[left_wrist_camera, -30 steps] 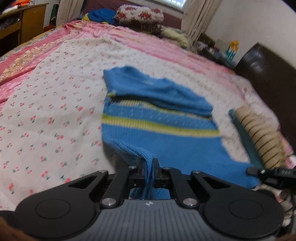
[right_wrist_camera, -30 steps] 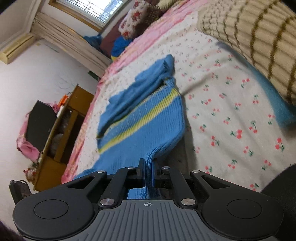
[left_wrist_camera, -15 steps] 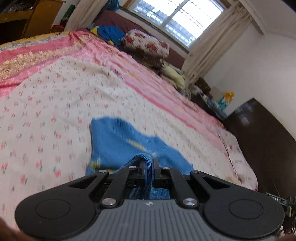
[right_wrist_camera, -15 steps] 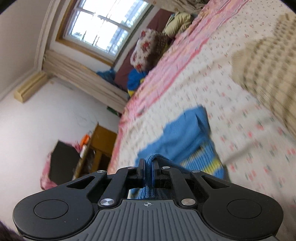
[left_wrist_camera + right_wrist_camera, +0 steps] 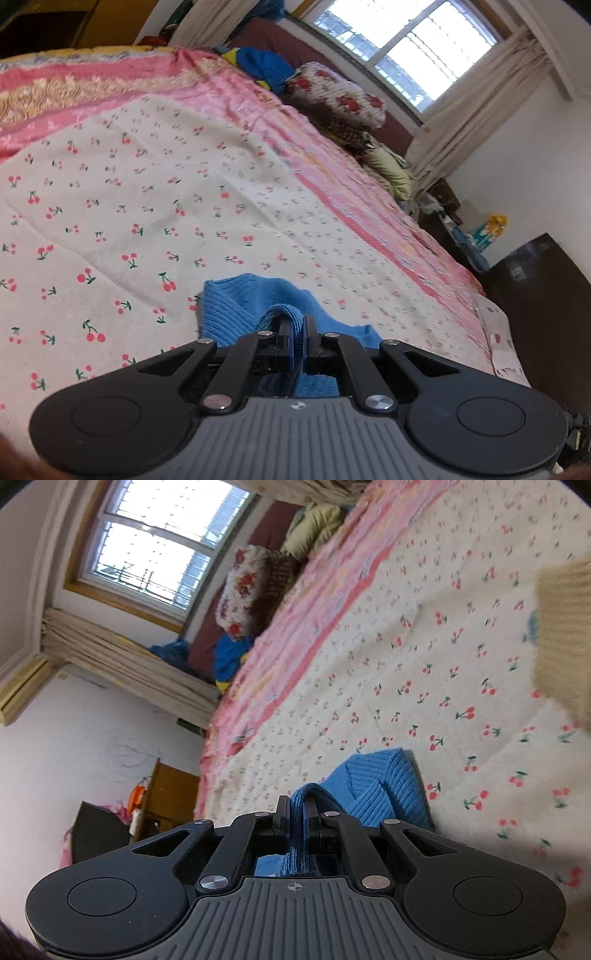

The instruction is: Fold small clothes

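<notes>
**Now: knit hem carried over the far edge**

Blue ribbed knit sweater [image 5: 236, 314] lies on the cherry-print bedspread [image 5: 147, 206], just ahead of both tools. Left gripper [image 5: 295, 334] is clamped on a bunched fold of it; right gripper [image 5: 295, 814] likewise pinches a doubled ribbed edge. Compared with a second ago, the yellow stripes and open body are out of sight; only a short blue portion shows. Beige knit item [image 5: 565, 627] lies at right, apart.
</notes>
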The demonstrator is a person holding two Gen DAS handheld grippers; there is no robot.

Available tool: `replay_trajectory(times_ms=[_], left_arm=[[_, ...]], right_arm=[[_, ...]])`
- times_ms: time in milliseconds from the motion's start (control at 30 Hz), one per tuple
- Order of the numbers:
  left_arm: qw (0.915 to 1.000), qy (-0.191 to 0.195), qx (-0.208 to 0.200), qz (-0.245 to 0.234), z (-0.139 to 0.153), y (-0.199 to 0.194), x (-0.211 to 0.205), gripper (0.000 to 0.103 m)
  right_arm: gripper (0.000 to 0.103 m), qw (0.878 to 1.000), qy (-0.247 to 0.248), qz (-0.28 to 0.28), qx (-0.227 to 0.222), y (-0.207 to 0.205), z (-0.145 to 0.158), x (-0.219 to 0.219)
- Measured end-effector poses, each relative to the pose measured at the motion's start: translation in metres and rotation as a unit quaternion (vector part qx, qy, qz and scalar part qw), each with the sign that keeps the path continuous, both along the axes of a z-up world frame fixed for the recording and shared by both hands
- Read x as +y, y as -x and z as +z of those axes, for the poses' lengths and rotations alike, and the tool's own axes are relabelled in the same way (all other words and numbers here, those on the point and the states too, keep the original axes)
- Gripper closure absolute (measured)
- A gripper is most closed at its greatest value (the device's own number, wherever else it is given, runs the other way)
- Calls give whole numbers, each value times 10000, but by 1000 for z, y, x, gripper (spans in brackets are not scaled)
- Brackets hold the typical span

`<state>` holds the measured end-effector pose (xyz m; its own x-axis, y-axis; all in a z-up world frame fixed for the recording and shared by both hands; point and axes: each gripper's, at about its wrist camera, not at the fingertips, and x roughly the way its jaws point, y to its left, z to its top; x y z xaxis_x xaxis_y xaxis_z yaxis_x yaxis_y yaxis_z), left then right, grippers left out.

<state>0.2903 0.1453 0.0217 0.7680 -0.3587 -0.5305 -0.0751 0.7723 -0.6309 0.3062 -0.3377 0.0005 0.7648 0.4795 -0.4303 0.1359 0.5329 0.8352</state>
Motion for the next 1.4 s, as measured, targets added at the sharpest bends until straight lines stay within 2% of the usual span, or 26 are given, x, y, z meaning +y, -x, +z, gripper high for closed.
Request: replay_trajectory(times_ms=[33,200,267,333,433,533,767,900,1067,1167,1200,1267,1333,1400], left_arm=[[10000,78,40,39,-5,-4,2,92],[9991,294,131,275,-15,-12,8,92],[9981,417,124,430,-18,-11,10,92],[9967,533,112,596,-20,-9,14,92],[9957,484,89,785,-21,-7,15,92],[9952,289,32,929,-17,-5,13,91],[9922,-261,-173,1211,0,5,10,90],[9922,-565,-257,1080,6,21,-1,90],[9860,-1558,-329,493,8,32,-40,86],[9816,-1861,-363,202,5,31,-58,84],[9794,-1983,-339,187,3,30,-62,83],[9744,-2227,-177,239,-4,27,-64,83],[9695,-2425,69,347,-13,25,-61,83],[9668,-2505,193,478,-21,27,-55,81]], right_arm=[[93,10000,-31,9,22,-3,-4,1],[91,9995,-248,-159,133,-11,-19,-2],[82,9989,-429,-205,57,-11,-26,-5],[57,9984,-501,-253,-91,-12,-28,-6],[52,9983,-462,-135,-337,-13,-27,-5],[49,9986,-186,36,-501,-13,-23,-1],[49,9968,445,246,-618,-13,-18,8],[49,9909,1163,292,-610,-8,-13,16],[49,9725,2215,423,-588,-4,-7,35],[51,9582,2741,618,-528,-4,-10,49],[52,9555,2837,629,-506,-3,-12,52],[65,9493,3048,641,-426,-4,-16,56],[83,9427,3261,597,-382,-4,-17,58],[90,9453,3195,540,-367,-5,-17,54]])
